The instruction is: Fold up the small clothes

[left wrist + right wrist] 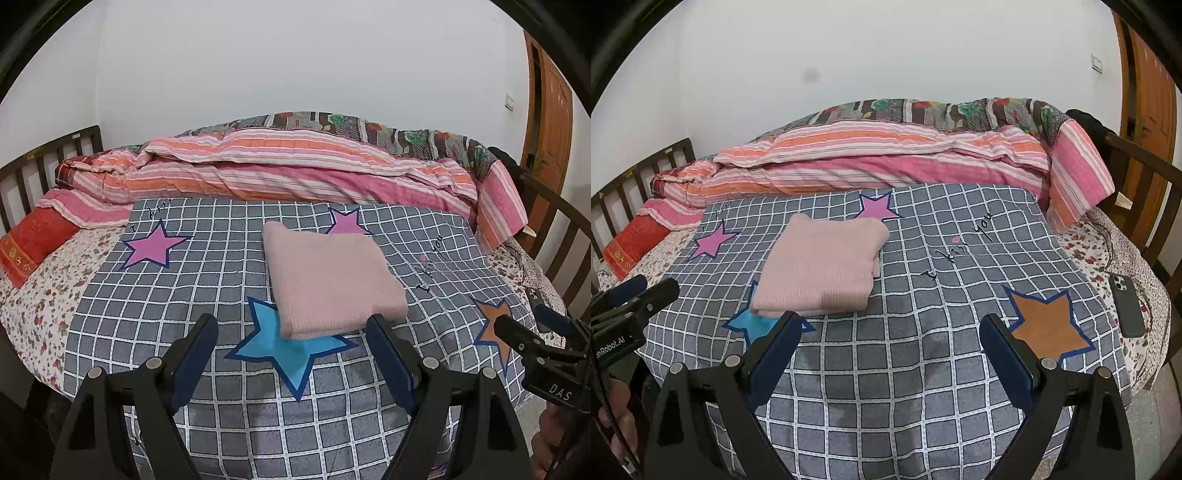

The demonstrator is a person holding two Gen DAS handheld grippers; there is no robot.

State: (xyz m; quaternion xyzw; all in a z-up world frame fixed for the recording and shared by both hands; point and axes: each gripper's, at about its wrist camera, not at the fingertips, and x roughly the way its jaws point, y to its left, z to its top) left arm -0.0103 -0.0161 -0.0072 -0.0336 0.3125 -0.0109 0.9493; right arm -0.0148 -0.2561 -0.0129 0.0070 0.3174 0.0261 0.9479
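Pink garment [332, 280] already folded into a neat rectangle, lying flat on grid cloth [184, 295], near edge over blue star [288, 350]. Left gripper [295, 332] spread wide, holding nothing, hovering just short of the fold. Right gripper [890, 339] also spread wide and empty, off to the garment's right, above bare cloth near orange star [1049, 325]. Fold looks finished; edges fairly square, slight loose bit at right side. Probably only tidying or setting aside left. No other small clothes visible. Phone [1126, 306] at bed's right edge.
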